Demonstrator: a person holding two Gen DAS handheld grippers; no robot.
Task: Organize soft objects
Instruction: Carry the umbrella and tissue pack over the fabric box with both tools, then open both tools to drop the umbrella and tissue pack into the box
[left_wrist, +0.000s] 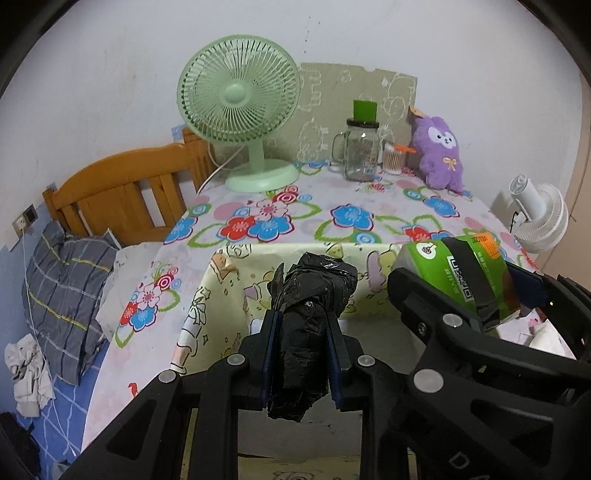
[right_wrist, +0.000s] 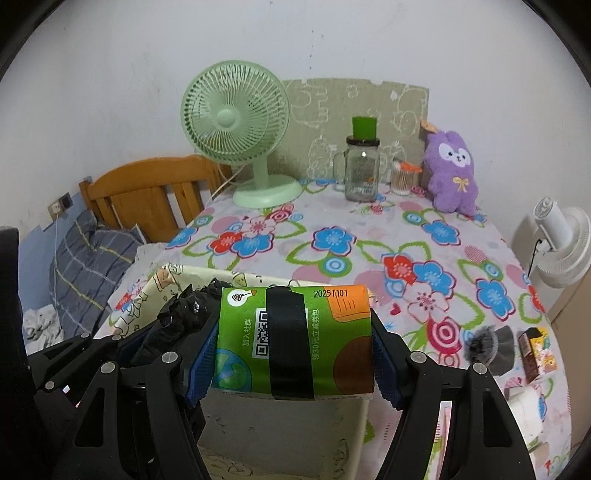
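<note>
— So how far along are you?

— Partway, I'd judge. My left gripper (left_wrist: 301, 343) is clamped on a black plastic bundle (left_wrist: 310, 321), and my right gripper (right_wrist: 291, 356) is squeezed onto a green tissue pack (right_wrist: 295, 339) with a black strap round it. Both hang over the yellow fabric bin (right_wrist: 162, 277), neither dropped in yet.

— Anything already in the bin?

— I cannot tell; its inside is mostly hidden behind what I hold.

— And what's left?

— Releasing these two. Then maybe the purple plush (right_wrist: 452, 173), far behind the bin by the wall, and a dark fuzzy thing (right_wrist: 493, 345) to the bin's right (too blurred to name).
</note>
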